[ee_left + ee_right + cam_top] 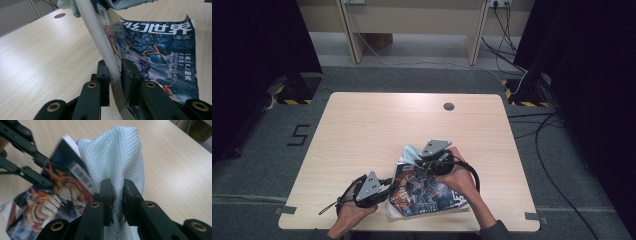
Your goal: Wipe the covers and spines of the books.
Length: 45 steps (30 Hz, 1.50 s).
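A magazine with a dark illustrated cover lies near the table's front edge. My left gripper is shut on its left edge and tilts that side up. In the left gripper view the jaws pinch the stack of pages, and the cover slopes away to the right. A white waffle-weave cloth rises at the magazine's far left corner. My right gripper is shut on this cloth, and its pads squeeze a fold just beside the magazine's barcode corner.
The light wooden table has a round cable hole near its far edge. Black curtains and cables border the table left and right. A wooden desk frame stands behind on the floor. The left gripper's black arms cross the right gripper view.
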Each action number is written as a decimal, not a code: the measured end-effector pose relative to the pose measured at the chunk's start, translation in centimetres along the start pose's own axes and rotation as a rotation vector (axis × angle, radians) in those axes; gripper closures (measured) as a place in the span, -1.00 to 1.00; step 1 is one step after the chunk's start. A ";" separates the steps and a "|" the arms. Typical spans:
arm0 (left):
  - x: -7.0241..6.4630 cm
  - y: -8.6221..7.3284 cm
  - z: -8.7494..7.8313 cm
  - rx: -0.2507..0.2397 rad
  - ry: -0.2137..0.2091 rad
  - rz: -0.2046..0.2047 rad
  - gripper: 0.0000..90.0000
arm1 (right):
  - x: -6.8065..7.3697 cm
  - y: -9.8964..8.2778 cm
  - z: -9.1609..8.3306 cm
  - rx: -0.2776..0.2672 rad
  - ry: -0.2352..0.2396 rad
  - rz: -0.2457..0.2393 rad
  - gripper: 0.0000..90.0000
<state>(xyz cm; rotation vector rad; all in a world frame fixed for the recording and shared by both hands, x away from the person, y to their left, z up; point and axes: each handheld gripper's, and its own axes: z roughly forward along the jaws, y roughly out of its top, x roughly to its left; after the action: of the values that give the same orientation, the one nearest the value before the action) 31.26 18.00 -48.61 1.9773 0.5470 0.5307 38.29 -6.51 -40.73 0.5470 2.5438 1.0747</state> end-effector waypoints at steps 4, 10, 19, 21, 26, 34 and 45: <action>-0.1 0.0 0.1 0.001 0.000 0.006 0.71 | 1.0 0.9 -0.1 -0.027 0.004 -0.030 0.77; -0.1 0.0 0.1 0.004 0.000 0.014 0.71 | 2.3 1.6 -0.2 -0.049 0.017 -0.046 0.77; -0.2 0.0 0.1 0.003 -0.004 0.012 0.71 | 1.0 0.9 -0.2 -0.026 0.025 -0.017 0.77; -0.2 0.0 0.1 0.003 -0.005 0.012 0.71 | 0.3 0.4 -0.2 -0.009 0.029 0.003 0.77; -0.1 0.0 0.1 0.005 -0.004 0.009 0.71 | -1.7 -1.2 0.0 0.030 0.031 0.042 0.77; -0.1 0.0 0.1 0.006 -0.005 0.009 0.70 | -4.2 -3.5 0.1 0.081 0.021 0.114 0.77; -0.1 0.1 0.1 0.003 -0.008 0.007 0.68 | -7.5 -7.0 0.4 0.154 -0.039 0.210 0.77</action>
<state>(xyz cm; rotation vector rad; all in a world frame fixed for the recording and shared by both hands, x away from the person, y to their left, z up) 31.21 17.84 -48.62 1.9836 0.5362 0.5257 43.48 -14.22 -45.06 0.8837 2.5932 0.9279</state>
